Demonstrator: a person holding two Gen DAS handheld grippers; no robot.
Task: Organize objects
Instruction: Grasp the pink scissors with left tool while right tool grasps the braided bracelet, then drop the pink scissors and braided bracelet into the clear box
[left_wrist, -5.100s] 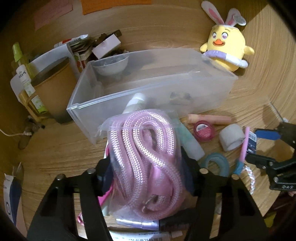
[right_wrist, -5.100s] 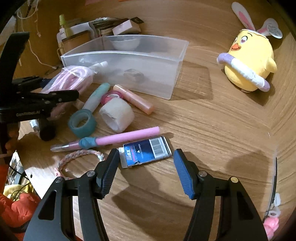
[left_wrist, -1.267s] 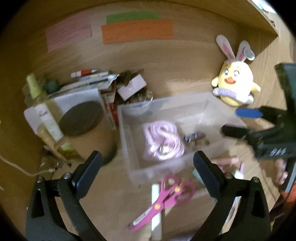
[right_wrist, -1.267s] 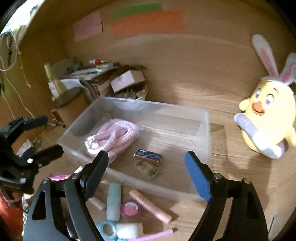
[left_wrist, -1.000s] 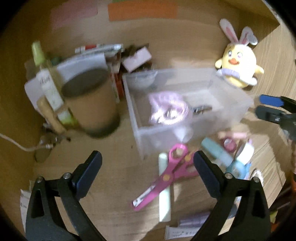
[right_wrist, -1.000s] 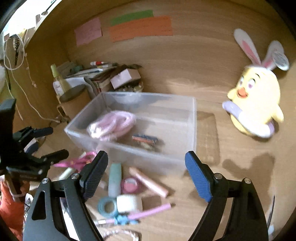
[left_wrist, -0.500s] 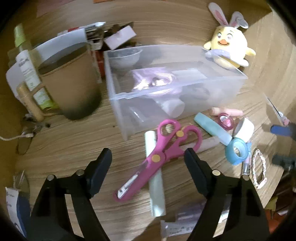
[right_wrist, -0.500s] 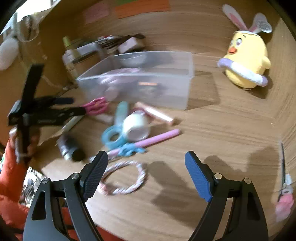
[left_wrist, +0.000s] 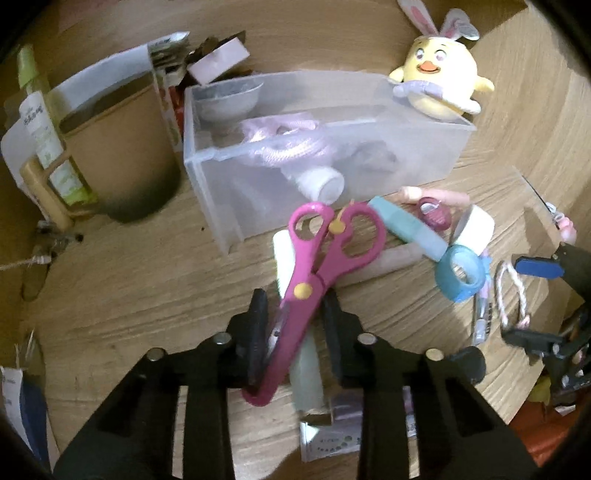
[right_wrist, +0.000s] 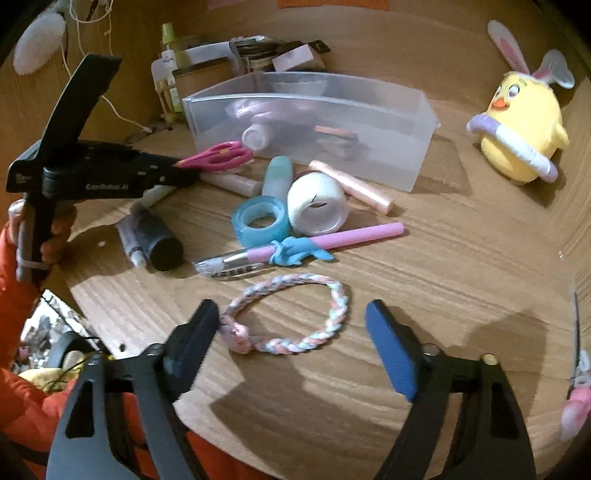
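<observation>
One pair of pink scissors (left_wrist: 325, 258), yellow pivot, blades between narrowed left jaws; right jaws spread.

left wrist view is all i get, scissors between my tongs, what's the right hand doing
observer: The right tongs have just been closing. The braided bracelet lies flat between them, not gripped yet.
operator: the box is blurry here, what's in it
observer: A small dark packet lies on its floor, to the right of the pink rope.
</observation>
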